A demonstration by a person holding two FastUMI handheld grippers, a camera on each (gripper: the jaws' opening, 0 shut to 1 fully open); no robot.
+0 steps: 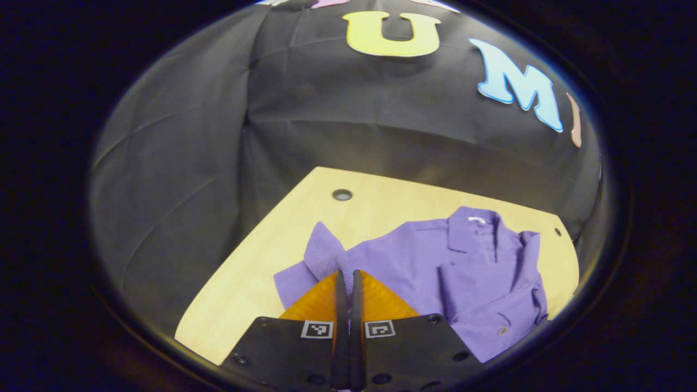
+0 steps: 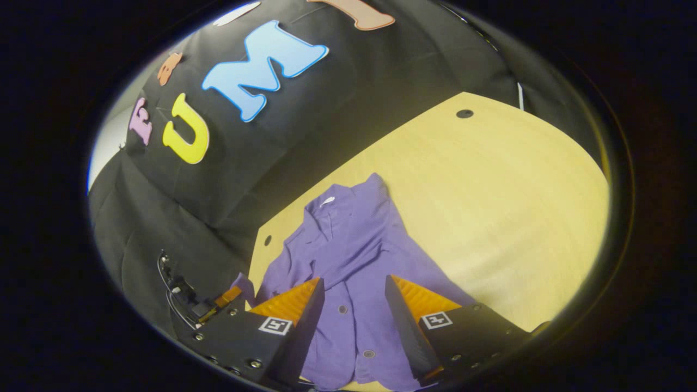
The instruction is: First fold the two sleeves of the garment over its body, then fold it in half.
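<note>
A purple button-up shirt [image 1: 414, 261] lies face up on the light wooden table [image 1: 381, 198], collar toward the booth wall. One sleeve lies folded across its chest. My left gripper [image 1: 348, 275] is shut on the cuff of the other sleeve [image 1: 324, 247], which stands up from the table at the shirt's left side. In the right gripper view the shirt [image 2: 348, 245] stretches away from my right gripper [image 2: 354, 286], which hovers open over the button placket near the hem with nothing between its fingers. The left gripper [image 2: 231, 296] also appears there, at the shirt's left edge.
The table [image 2: 490, 179] has bare wood to the right of the shirt and a round cable hole [image 2: 464, 113] near its far corner. Another hole [image 1: 342, 194] sits beyond the lifted sleeve. Black cloth walls stand close behind the table.
</note>
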